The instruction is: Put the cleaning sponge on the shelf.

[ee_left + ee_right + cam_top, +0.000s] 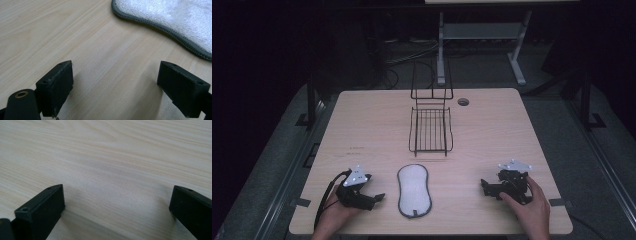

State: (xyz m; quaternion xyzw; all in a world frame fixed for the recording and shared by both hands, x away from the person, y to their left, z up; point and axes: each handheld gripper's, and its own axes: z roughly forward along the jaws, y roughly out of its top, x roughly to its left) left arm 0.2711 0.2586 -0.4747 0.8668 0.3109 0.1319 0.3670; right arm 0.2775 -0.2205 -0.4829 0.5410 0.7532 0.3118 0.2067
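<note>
**Both grippers low at near edge, jaws apart, pad between them**

Near edge of the wooden table [492,125]: a white pad [414,190] with a grey stitched border lies flat, long axis running away from the person, a small tab at its near end. Nothing lies on it or across it. In the left gripper view its curved border [160,26] sits ahead and to the right of the jaws, apart from them.

Left of the pad, the left gripper [374,198] is held low over the wood, tips pointing toward the pad, just beside its edge; contact not seen. Right of the pad, well apart from it, the right gripper [484,187] also points inward.

Farther back, centre: a black wire rack [430,131], tray part lying on the table, upright frame behind. Nothing in it. A round cable hole [463,102] sits beside it near the far edge.

Tool state: left jaws stand wide, bare wood between them, holding nothing. Right jaws likewise spread, only table grain between, nothing gripped.
</note>
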